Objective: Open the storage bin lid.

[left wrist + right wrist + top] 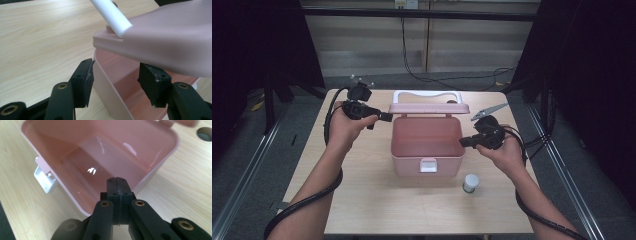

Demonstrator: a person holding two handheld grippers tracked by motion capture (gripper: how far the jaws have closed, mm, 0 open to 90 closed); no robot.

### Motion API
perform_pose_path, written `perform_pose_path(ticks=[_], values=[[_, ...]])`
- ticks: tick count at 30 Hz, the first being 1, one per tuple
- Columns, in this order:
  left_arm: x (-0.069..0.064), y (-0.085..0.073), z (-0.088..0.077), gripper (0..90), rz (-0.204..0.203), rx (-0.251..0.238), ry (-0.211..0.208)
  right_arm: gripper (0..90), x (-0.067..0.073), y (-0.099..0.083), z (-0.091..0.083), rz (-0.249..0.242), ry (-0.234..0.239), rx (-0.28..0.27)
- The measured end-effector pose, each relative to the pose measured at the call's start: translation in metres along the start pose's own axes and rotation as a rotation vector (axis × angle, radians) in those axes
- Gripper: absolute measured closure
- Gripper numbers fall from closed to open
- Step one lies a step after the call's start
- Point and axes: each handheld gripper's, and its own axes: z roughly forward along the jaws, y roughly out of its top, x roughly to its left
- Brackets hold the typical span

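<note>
**Pink box stands open, a gripper at each side**

A pink box sits in the middle of the wooden table. Its lid is tipped up at the back, and a white handle runs along the top of the lid. Inside, the box looks bare and shiny. A small white latch sticks out from the front wall of the box.

The left gripper is at the left back corner of the box, right by the lid's edge. In the left gripper view its two black jaws stand about half open — one outside the box wall, one over the inside, just under the lid. The pads do not seem to press on the wall or the lid, though the view is too close to be sure. The white handle pokes out above the lid there.

The right gripper is at the right wall of the box, near the rim. Its jaws are pressed flat together with nothing between them — the right gripper view shows them pointing into the open box.

A small white jar stands in front of the box, near its right front corner. A pair of pliers lies behind the box's right side.
</note>
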Motion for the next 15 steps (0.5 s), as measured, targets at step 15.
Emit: perform_pose_path(ticks=[15], values=[[-0.009,0.012,0.003,50.3,0.035,-0.035,0.017,90.0,0.003,-0.008,0.011,-0.004,0.020,0.001]])
